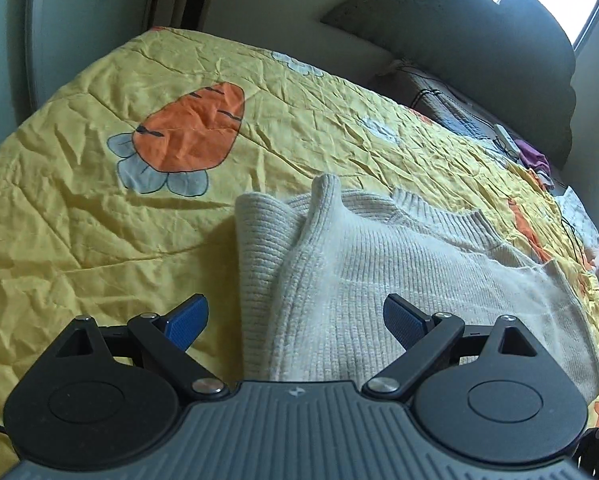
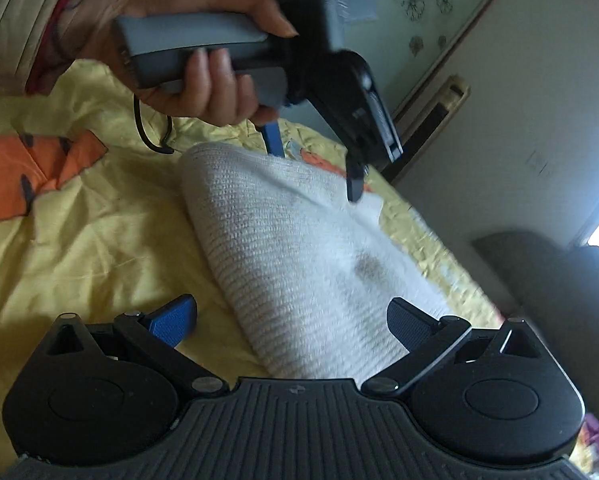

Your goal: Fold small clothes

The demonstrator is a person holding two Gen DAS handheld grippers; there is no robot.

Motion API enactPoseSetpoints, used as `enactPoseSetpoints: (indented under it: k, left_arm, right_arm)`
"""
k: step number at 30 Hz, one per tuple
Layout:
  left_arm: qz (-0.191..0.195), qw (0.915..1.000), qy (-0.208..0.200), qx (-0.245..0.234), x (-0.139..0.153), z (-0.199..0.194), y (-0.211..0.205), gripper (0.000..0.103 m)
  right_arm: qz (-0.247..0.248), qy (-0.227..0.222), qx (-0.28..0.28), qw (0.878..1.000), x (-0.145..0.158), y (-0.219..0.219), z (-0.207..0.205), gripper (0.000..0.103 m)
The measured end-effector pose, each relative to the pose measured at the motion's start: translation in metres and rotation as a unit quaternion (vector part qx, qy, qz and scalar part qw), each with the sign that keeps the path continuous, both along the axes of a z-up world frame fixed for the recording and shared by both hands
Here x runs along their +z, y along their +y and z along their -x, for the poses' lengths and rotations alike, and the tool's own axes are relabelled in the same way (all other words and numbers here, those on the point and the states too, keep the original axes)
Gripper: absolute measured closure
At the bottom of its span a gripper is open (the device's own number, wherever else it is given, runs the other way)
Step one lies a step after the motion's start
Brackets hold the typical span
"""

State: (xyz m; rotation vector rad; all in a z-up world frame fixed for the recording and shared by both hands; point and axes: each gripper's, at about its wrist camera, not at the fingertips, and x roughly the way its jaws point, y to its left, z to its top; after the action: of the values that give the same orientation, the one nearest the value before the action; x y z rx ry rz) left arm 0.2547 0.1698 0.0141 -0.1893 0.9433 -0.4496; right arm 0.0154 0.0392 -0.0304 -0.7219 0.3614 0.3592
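a cream knitted sweater [image 1: 379,280] is laid, partly folded, on a yellow bedspread [image 1: 79,220] printed with an orange carrot [image 1: 191,128]. the left gripper [image 1: 295,320] is held released just above the sweater's near edge, its blue pads [image 1: 187,320] spread wide with nothing between them. the right gripper [image 2: 291,324] is likewise held released over the sweater from the other side, and the hand [image 2: 203,80] holding the left gripper is seen above the cloth.

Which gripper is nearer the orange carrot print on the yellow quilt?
Left. The left gripper hovers open over the cream knitted sweater with the carrot print just ahead; the right gripper faces away.
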Motion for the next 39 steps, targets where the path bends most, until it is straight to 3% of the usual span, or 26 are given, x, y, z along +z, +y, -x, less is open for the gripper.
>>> enactPoseSetpoints:
  k: [5,7,9,15,18,21,28,36,39]
  left_arm:
    - [0.028,0.9991,0.031,-0.004,-0.006,-0.021,-0.005,0.009]
    - [0.037,0.9985,0.041,-0.005,-0.008,-0.029,-0.008,0.019]
    - [0.025,0.9981,0.055,0.008,-0.012,-0.037,-0.011,0.046]
    - [0.067,0.992,0.1,0.039,-0.017,-0.052,0.004,0.077]
    - [0.058,0.9936,0.085,0.045,-0.008,-0.043,0.001,0.081]
    - [0.05,0.9952,0.065,0.054,0.009,-0.033,-0.008,0.082]
    - [0.08,0.9937,0.031,0.072,0.062,-0.007,-0.033,0.082]
    - [0.09,0.9925,0.008,0.082,0.099,0.024,-0.081,0.082]
    - [0.081,0.9938,-0.009,0.076,0.111,0.036,-0.107,0.082]
  right_arm:
    - [0.011,-0.024,-0.008,1.0,-0.001,0.024,-0.021,0.004]
    - [0.008,-0.021,-0.01,1.0,-0.001,0.031,-0.031,0.01]
    - [0.007,-0.013,-0.006,1.0,-0.001,0.04,-0.04,0.033]
    - [0.018,-0.013,0.017,1.0,-0.003,0.053,-0.044,0.067]
    - [-0.022,-0.002,0.023,1.0,0.007,0.039,-0.041,0.079]
    - [-0.108,0.03,0.018,0.993,0.026,0.015,-0.044,0.083]
    - [-0.286,0.074,0.007,0.955,0.065,-0.055,-0.033,0.085]
    - [-0.476,0.132,-0.012,0.869,0.07,-0.151,-0.027,0.085]
    - [-0.509,0.13,-0.023,0.851,0.065,-0.178,-0.02,0.085]
